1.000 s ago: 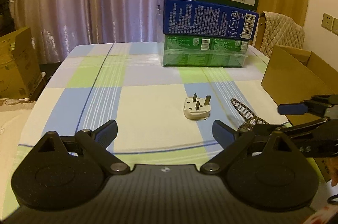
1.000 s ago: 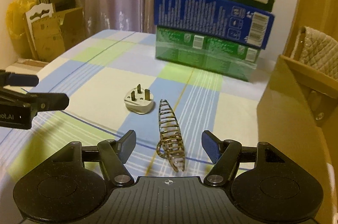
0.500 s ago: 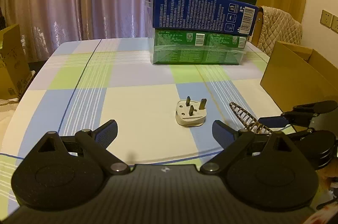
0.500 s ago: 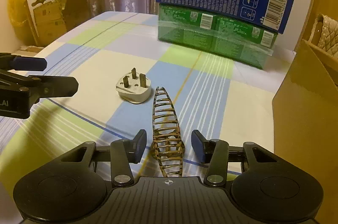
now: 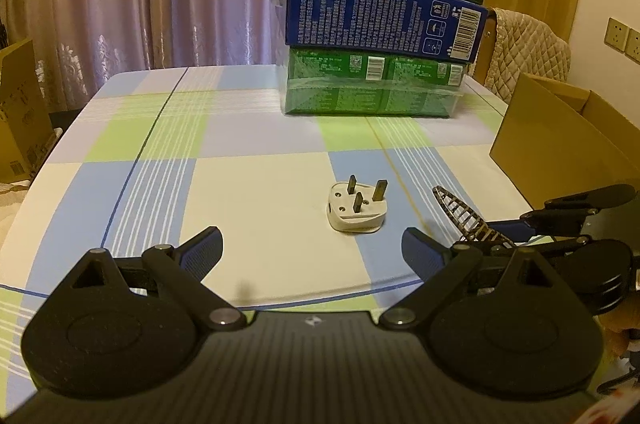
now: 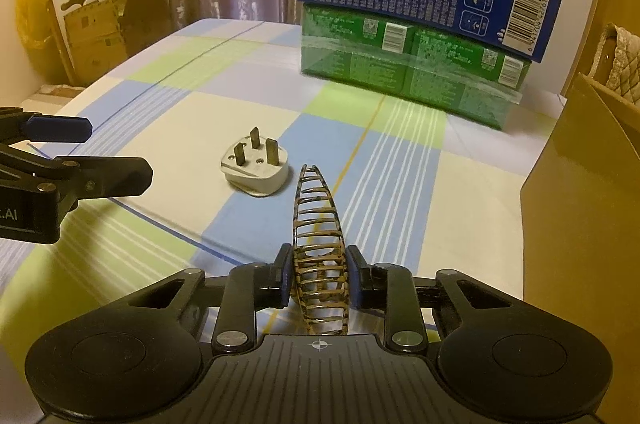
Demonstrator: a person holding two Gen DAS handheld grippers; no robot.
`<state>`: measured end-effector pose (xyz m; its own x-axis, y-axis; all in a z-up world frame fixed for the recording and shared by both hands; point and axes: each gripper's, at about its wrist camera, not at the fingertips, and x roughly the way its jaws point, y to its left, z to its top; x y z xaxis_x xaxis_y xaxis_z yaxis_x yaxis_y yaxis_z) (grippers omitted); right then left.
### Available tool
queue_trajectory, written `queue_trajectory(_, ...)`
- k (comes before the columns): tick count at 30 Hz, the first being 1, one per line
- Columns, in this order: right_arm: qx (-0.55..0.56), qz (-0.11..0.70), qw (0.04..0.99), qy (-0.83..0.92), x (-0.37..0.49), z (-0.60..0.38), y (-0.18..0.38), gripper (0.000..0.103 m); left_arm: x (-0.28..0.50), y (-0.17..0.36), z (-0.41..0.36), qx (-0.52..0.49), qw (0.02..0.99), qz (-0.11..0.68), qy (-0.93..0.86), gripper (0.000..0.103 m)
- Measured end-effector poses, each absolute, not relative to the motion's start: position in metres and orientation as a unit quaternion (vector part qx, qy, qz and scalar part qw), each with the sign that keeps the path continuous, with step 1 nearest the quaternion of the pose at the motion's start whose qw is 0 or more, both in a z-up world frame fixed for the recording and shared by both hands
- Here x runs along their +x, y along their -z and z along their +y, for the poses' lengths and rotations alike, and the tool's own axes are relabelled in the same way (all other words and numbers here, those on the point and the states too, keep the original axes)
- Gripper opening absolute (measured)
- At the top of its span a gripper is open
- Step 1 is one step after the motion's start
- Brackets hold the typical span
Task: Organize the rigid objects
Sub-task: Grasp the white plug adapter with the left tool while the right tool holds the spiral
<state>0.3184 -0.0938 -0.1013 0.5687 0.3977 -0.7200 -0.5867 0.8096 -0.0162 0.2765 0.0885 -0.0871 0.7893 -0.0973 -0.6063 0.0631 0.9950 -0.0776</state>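
Observation:
A tortoiseshell hair claw clip (image 6: 318, 236) lies on the checked tablecloth, and my right gripper (image 6: 319, 274) is shut on its near end. The clip also shows in the left wrist view (image 5: 464, 214), with the right gripper (image 5: 516, 228) around it. A white three-pin plug (image 6: 255, 169) lies pins-up just left of the clip; it also shows in the left wrist view (image 5: 357, 207). My left gripper (image 5: 312, 250) is open and empty, a little short of the plug; it appears at the left of the right wrist view (image 6: 86, 153).
A stack of green, blue and dark green boxes (image 5: 376, 35) stands at the table's far side. An open cardboard box (image 5: 568, 139) sits at the right edge, close to the right gripper (image 6: 584, 207). Cardboard boxes (image 6: 104, 23) stand off the table at left.
My right gripper has moved forward over the clip and closed from wide open onto its near end. My left gripper has edged forward toward the plug and stayed open.

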Motion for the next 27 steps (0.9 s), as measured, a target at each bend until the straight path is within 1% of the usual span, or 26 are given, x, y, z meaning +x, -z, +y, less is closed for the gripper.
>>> queue_trajectory(8, -0.062, 0.358, 0.899, -0.244, 0.324, -0.111, 0.086, 0.023, 0.283, 0.092, 0.086, -0.023, 0.947, 0.317, 0.048, 0.094)
queue_trajectory(14, -0.044, 0.344, 0.912, -0.217, 0.331, -0.119, 0.073, 0.023, 0.303, 0.102, 0.070, -0.005, 0.946, 0.317, 0.072, 0.093)
queue_trajectory(20, -0.032, 0.340, 0.920, -0.194, 0.336, -0.127, 0.072, 0.023, 0.321, 0.116, 0.049, 0.010, 0.946, 0.316, 0.075, 0.088)
queue_trajectory(22, -0.027, 0.343, 0.920, -0.189, 0.339, -0.130, 0.072, 0.023, 0.328, 0.122, 0.047, 0.009, 0.945, 0.320, 0.068, 0.081)
queue_trajectory(27, -0.023, 0.341, 0.921, -0.186, 0.345, -0.131, 0.070, 0.023, 0.345, 0.128, 0.045, -0.002, 0.945, 0.323, 0.050, 0.078)
